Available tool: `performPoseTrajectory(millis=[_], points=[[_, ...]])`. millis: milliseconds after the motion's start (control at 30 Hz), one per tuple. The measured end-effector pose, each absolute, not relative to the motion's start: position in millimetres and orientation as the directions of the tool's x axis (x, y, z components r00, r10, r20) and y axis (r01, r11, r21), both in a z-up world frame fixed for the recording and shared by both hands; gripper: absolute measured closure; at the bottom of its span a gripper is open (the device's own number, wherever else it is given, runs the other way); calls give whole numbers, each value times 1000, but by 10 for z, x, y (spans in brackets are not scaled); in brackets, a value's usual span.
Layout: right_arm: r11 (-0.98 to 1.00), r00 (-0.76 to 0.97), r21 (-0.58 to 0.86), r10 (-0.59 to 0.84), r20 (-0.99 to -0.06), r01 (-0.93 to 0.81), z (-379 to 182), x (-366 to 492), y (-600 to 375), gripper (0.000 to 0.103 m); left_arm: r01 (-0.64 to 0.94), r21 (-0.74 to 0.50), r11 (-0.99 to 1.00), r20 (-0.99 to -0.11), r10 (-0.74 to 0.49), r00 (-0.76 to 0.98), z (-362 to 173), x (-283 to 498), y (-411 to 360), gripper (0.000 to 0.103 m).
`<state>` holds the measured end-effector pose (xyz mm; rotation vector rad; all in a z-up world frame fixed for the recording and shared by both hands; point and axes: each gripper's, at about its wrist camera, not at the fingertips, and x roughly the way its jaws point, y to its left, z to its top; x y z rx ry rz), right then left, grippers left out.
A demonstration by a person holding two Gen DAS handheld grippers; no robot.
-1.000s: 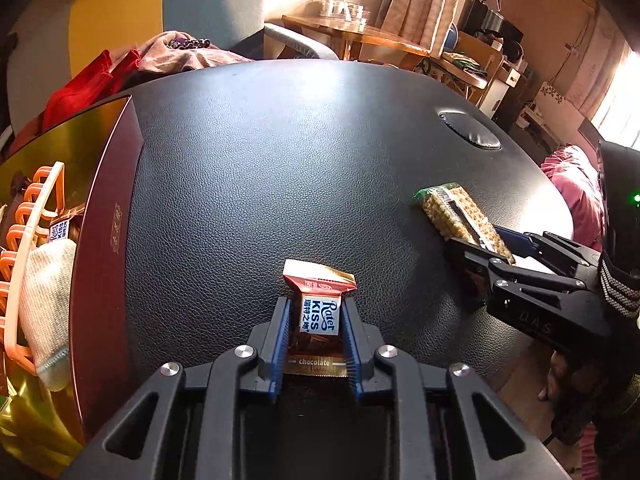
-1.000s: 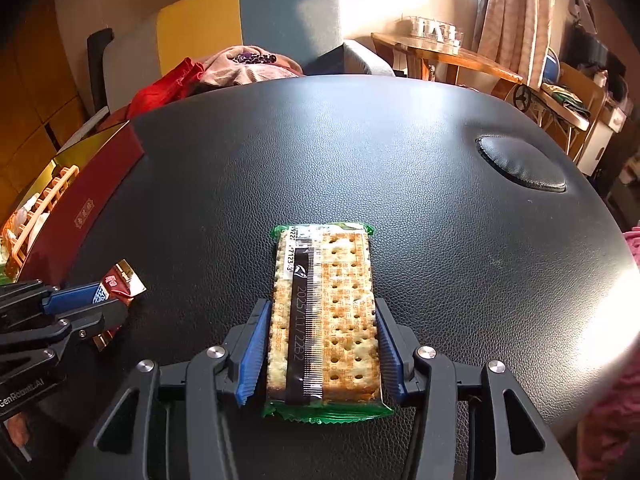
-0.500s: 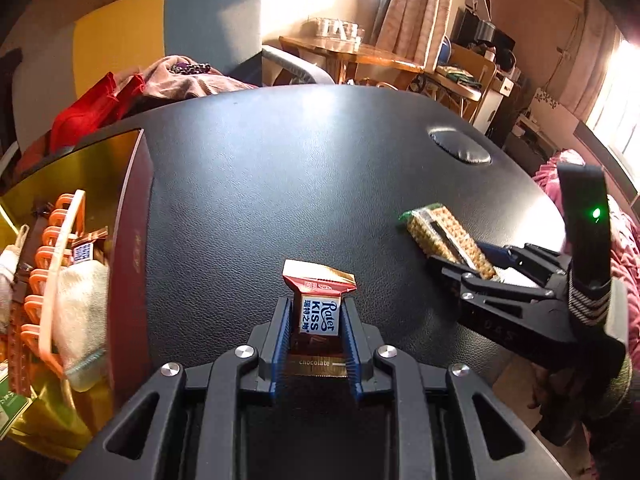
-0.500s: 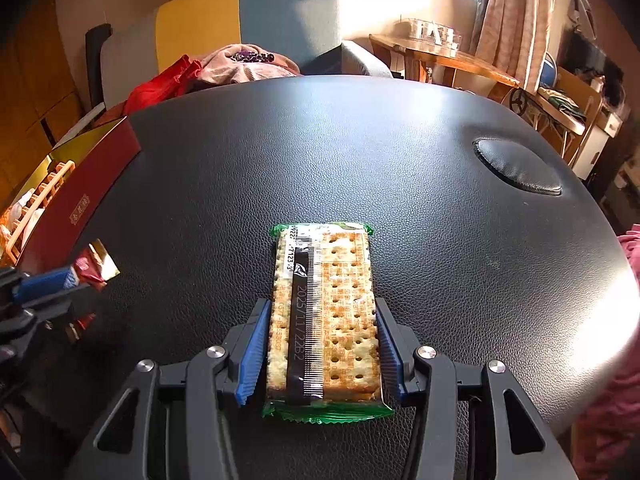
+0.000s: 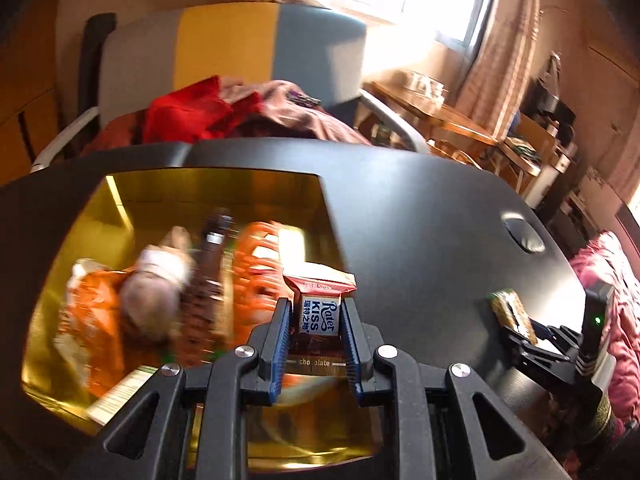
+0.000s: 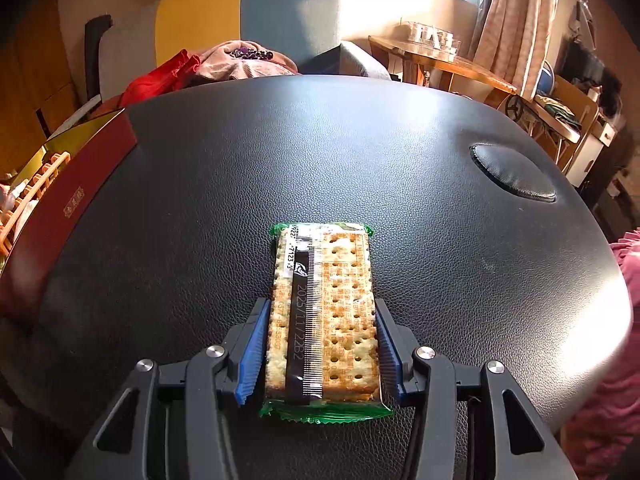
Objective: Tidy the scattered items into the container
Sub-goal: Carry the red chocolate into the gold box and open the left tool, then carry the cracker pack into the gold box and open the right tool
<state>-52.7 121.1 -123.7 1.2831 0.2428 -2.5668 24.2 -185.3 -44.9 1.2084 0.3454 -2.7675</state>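
Note:
My left gripper point(image 5: 316, 305) is shut on a small red and white chocolate packet point(image 5: 320, 285) and holds it in the air above the open gold-lined box point(image 5: 192, 188). The box's contents are blurred: an orange plastic rack point(image 5: 256, 264), an orange packet point(image 5: 96, 304), a dark bottle point(image 5: 212, 240) and a pale pouch. On the black leather table point(image 6: 360, 152), my right gripper point(image 6: 321, 305) is shut on a long green-edged cracker packet point(image 6: 340, 272) that lies flat. From the left wrist view the cracker packet point(image 5: 510, 308) and the right gripper point(image 5: 532, 336) sit at the table's right edge.
The box's red outer wall point(image 6: 72, 208) stands at the table's left side. A round dimple point(image 6: 512, 172) marks the table's far right. A chair with red and pink clothes point(image 5: 200, 112) is behind the table. Pink fabric point(image 6: 624, 320) hangs by the right edge.
My left gripper has lifted the chocolate packet off the table and swung left, and now hangs over the box. The right gripper and the cracker packet have not moved.

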Motion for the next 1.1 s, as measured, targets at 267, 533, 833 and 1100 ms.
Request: performPoseTrajectory(millis=[267, 533, 833, 1100], points=[[-954, -578, -42, -146, -803, 298, -1231, -511, 1195, 53, 313, -88, -946, -777, -131, -615, -547, 114, -2476, 79], [-952, -577, -41, -149, -803, 302, -1220, -527, 1224, 53, 369, -55, -928, -807, -176, -564, -734, -95, -2788, 77], [-953, -580, -45, -144, -802, 299, -1235, -511, 1208, 53, 415, -139, -899, -776, -161, -610, -591, 198, -2937, 69], [-960, -588, -41, -135, -798, 276, -1223, -494, 1198, 54, 413, -169, -895, -738, -163, -655, -469, 721, -2718, 69]])
